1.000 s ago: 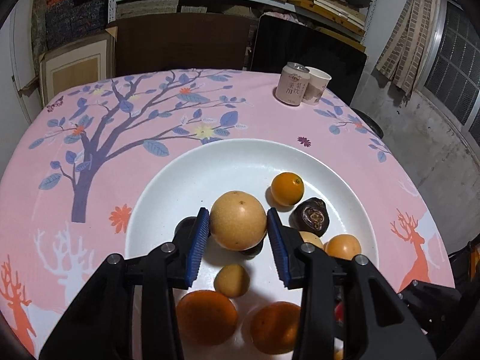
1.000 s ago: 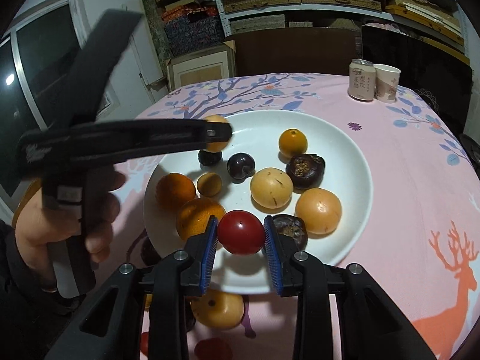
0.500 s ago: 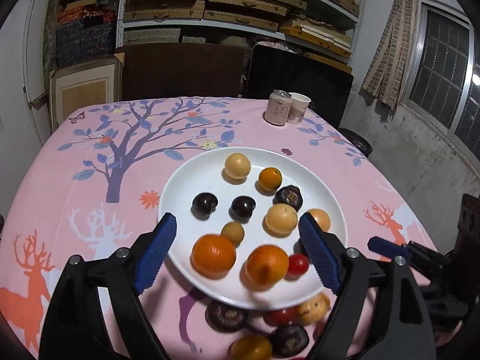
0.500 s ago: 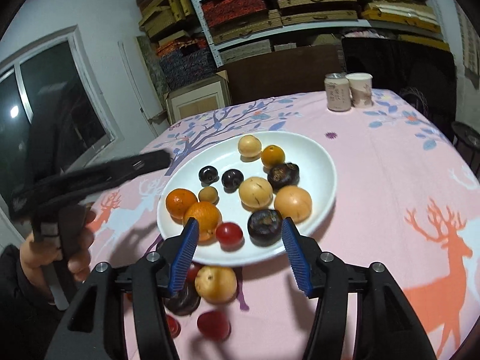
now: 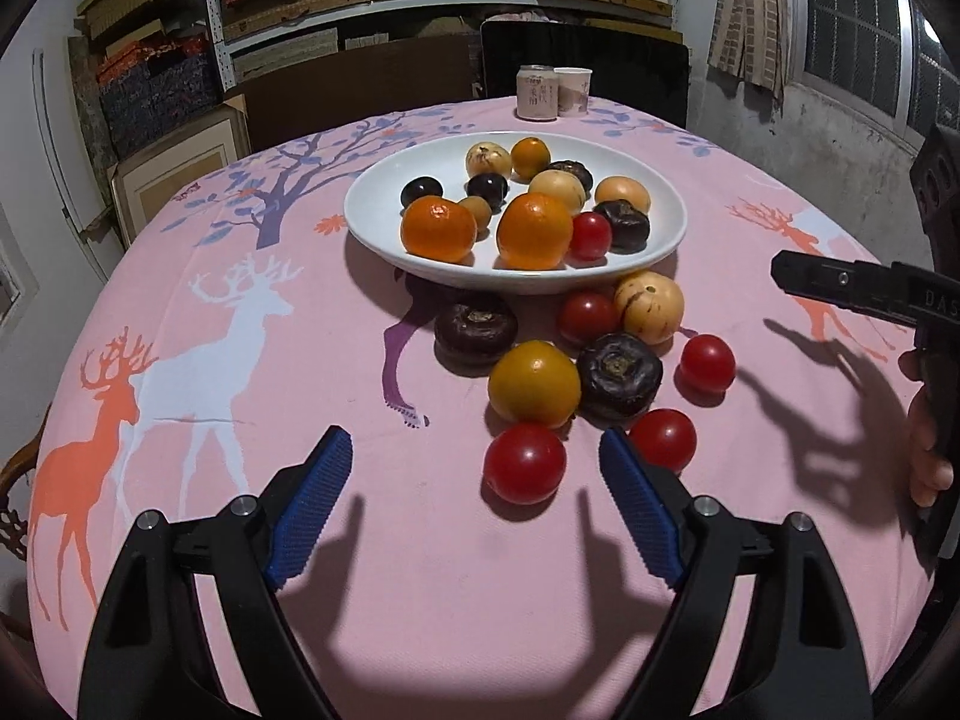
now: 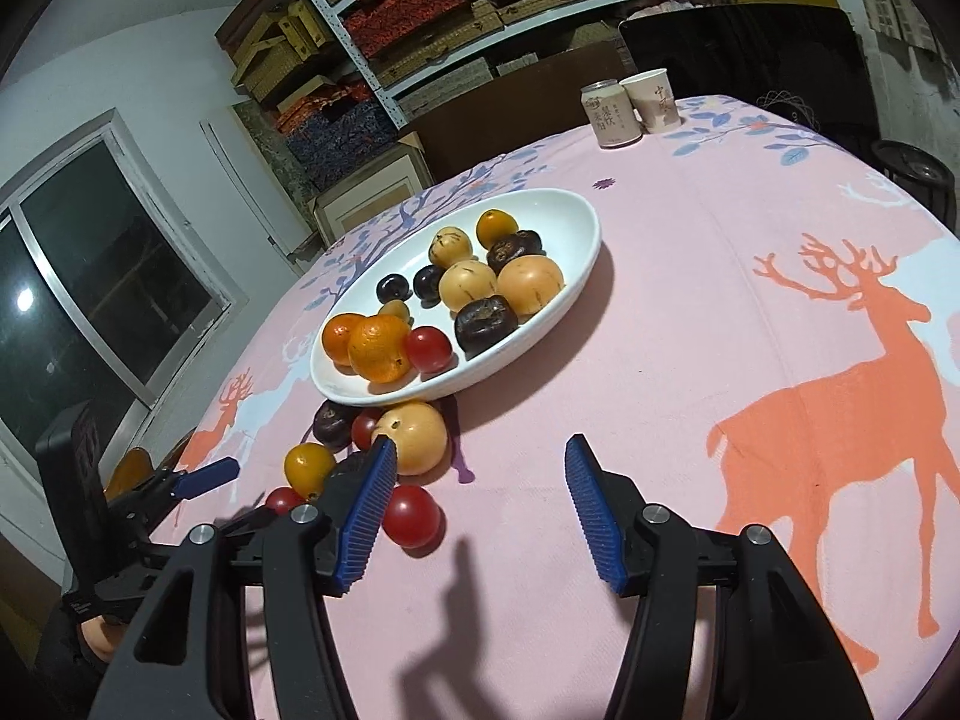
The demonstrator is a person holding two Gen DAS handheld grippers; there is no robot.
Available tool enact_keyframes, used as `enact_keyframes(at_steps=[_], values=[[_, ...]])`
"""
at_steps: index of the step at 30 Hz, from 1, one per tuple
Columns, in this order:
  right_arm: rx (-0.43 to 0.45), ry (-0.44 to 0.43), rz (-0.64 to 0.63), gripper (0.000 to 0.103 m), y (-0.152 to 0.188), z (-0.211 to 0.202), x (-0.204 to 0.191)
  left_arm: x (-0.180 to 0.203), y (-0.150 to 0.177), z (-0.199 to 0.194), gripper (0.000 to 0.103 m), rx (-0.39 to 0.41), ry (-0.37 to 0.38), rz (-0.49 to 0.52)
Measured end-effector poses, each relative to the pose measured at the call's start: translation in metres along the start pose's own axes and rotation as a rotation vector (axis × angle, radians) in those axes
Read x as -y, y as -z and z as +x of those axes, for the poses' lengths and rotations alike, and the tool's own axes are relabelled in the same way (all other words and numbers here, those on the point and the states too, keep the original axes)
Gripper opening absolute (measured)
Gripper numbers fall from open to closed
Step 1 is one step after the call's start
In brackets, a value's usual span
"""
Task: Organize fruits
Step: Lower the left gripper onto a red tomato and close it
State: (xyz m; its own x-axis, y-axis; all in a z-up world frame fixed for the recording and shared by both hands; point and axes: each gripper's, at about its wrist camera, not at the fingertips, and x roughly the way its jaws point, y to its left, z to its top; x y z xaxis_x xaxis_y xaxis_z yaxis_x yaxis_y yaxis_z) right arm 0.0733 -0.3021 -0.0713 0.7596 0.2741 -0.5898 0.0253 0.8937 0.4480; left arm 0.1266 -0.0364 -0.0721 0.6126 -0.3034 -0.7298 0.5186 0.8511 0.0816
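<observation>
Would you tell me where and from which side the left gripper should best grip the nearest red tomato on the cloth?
Probably across the round middle of the nearest red tomato, coming from the near side with the open left gripper; that side is clear, while other fruit crowds behind it.

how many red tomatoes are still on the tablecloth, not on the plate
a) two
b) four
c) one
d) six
b: the left wrist view shows four red tomatoes off the white plate: one beside the speckled yellow fruit, one farther right, one by the left tool's right pad, and the nearest one.
</observation>
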Motion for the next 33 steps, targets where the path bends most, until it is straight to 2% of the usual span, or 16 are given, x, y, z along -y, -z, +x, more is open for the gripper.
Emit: enact_keyframes(at_steps=[5, 6, 7, 8, 10, 13, 15, 20, 23, 29, 33], values=[[-0.007, -0.012, 0.025, 0.059, -0.001, 0.004, 0.007, 0.003, -0.002, 0.007, 0.080, -0.019, -0.004, 0.009], [-0.012, -0.012, 0.027, 0.059, -0.001, 0.005, 0.008, 0.002, -0.002, 0.007, 0.076, -0.020, -0.002, 0.006], [-0.016, -0.013, 0.028, 0.059, -0.001, 0.006, 0.009, 0.002, -0.002, 0.009, 0.066, -0.030, 0.000, 0.004], [-0.019, -0.013, 0.027, 0.059, -0.001, 0.007, 0.008, 0.002, -0.003, 0.013, 0.059, -0.050, 0.009, 0.002], [-0.023, -0.013, 0.028, 0.059, -0.001, 0.007, 0.009, 0.003, -0.003, 0.018, 0.056, -0.071, 0.028, 0.004], [-0.026, -0.013, 0.032, 0.059, -0.001, 0.008, 0.010, 0.008, -0.005, 0.023, 0.046, -0.092, 0.049, 0.023], [-0.028, -0.013, 0.030, 0.059, -0.001, 0.009, 0.010, 0.010, -0.005, 0.024, 0.028, -0.090, 0.078, 0.026], [-0.056, -0.037, -0.020, 0.059, 0.001, 0.012, 0.000, -0.010, -0.006, 0.013, 0.028, -0.019, 0.168, -0.086], [-0.100, -0.068, -0.086, 0.059, 0.004, 0.016, -0.014, -0.016, -0.007, 0.005, 0.028, 0.030, 0.175, -0.116], [-0.116, 0.015, -0.244, 0.059, 0.012, 0.020, -0.045, -0.010, -0.009, 0.003, 0.028, 0.036, 0.159, -0.089], [-0.159, 0.042, -0.276, 0.059, 0.014, 0.029, -0.051, -0.013, -0.009, 0.005, 0.028, 0.032, 0.165, -0.103]])
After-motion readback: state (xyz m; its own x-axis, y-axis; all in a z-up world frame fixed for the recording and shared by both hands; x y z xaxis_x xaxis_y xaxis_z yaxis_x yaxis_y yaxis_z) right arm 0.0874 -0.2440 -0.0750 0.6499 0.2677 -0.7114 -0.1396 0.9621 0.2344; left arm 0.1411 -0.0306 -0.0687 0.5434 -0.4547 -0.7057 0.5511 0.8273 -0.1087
